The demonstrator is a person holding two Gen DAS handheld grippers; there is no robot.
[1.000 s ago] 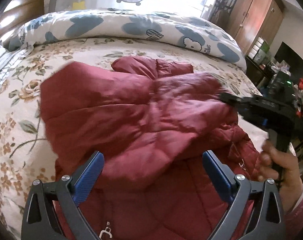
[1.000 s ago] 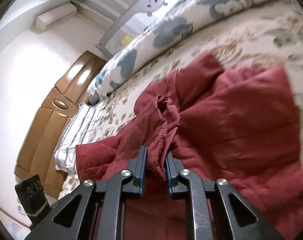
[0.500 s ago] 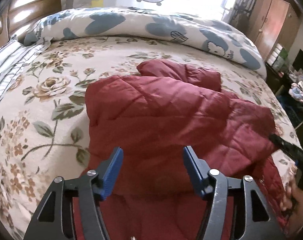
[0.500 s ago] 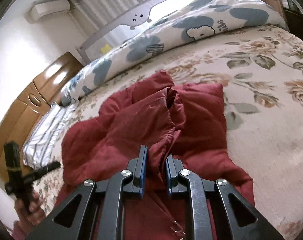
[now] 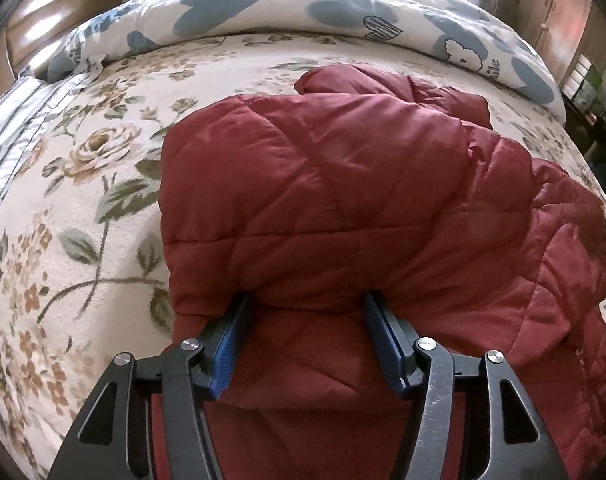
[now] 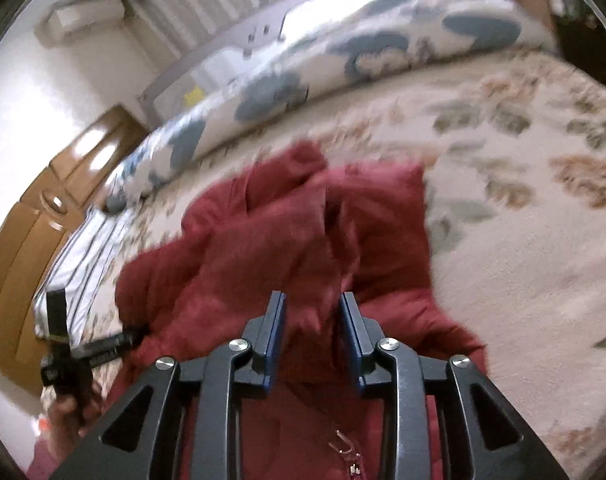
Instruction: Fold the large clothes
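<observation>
Left wrist view: dark red quilted puffer jacket [image 5: 343, 200] folded mid-bed, bare floral bedspread [image 5: 75, 184] left and far of it. Left gripper [image 5: 303, 312] clamps a thick jacket fold, fingertips buried under it. Right wrist view, blurred: right gripper [image 6: 311, 304] jaws opening, sleeve fabric loose between, pads apart from it. Blue-patterned white duvet [image 6: 343, 52] along far edge; wooden headboard [image 6: 43, 216] left.

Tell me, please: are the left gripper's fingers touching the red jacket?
Touching. In the left wrist view, the tips of both blue fingers disappear under a fold of the red jacket, and the fabric bulges between them. The left gripper is pushed into it.
</observation>
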